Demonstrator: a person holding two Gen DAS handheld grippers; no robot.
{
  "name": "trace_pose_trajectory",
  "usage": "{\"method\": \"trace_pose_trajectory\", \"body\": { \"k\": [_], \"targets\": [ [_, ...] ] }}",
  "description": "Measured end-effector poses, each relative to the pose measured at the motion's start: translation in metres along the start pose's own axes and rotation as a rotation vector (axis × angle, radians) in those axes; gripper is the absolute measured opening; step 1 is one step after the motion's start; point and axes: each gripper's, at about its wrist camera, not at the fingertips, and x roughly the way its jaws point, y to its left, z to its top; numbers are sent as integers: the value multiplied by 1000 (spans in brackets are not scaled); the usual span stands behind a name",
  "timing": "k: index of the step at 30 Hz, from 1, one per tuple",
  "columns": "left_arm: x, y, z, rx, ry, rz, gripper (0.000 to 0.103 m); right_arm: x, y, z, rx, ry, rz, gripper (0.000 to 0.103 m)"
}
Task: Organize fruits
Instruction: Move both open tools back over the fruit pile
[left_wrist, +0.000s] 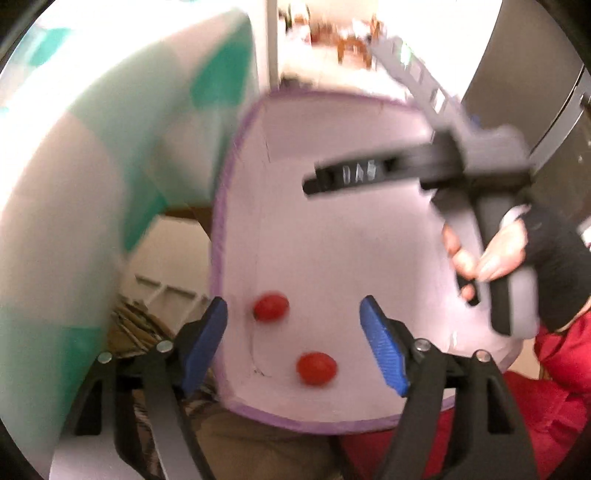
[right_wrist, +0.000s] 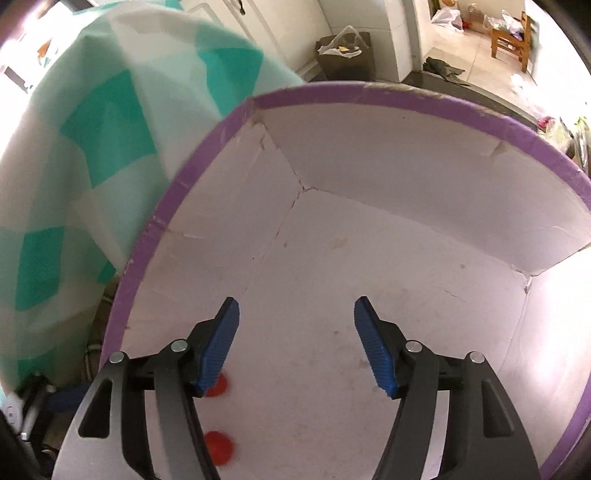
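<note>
The left gripper (left_wrist: 291, 347) and right gripper (right_wrist: 295, 343) both stand apart and empty above the box (right_wrist: 406, 177), where two small red fruits (left_wrist: 270, 306) (left_wrist: 316, 368), probably tomatoes, lie around 7 o'clock and could roll or get squashed by careless closing.

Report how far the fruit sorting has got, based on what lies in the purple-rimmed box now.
Done: two red fruits lie on the floor of the purple-rimmed box.

In hand: nothing. The left gripper and right gripper hover over the box with jaws open and empty.

Left: no other fruit shows in either view, so what remains cannot be told from here.
</note>
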Motion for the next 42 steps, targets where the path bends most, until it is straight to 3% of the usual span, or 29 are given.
{"method": "trace_pose_trajectory", "body": {
  "k": [4,7,9,12,16,20,25,27,31,34,37,42],
  "targets": [
    [-42,-4,8,56,-167,39,79,-15,5,5,-3,-75,-15,64],
    [-81,-12,5,115,-348,123,92,-39,16,8,-41,-189,-25,65],
    [-105,-6,1,114,-446,200,94,-55,27,11,-81,-253,-29,72],
    [-133,9,-2,49,-505,258,97,-88,59,15,-183,-370,-25,83],
    [-171,58,-22,-165,-584,323,101,-128,103,5,-332,-500,2,87],
    [-219,122,-74,-385,-590,469,101,-149,168,-5,-460,-517,97,87],
    [-258,209,-137,-679,-542,605,101,-141,271,-14,-578,-378,203,87],
    [-273,233,-156,-741,-561,646,101,-132,316,-16,-630,-332,245,87],
    [-300,285,-202,-852,-559,730,101,-119,380,-17,-714,-388,245,87],
    [-310,314,-217,-905,-524,780,101,-99,428,-5,-750,-411,222,87],
    [-312,335,-225,-935,-506,786,101,-57,479,18,-768,-335,172,87],
    [-298,367,-249,-1053,-433,709,101,-3,521,44,-735,-213,143,87]
  ]
}}
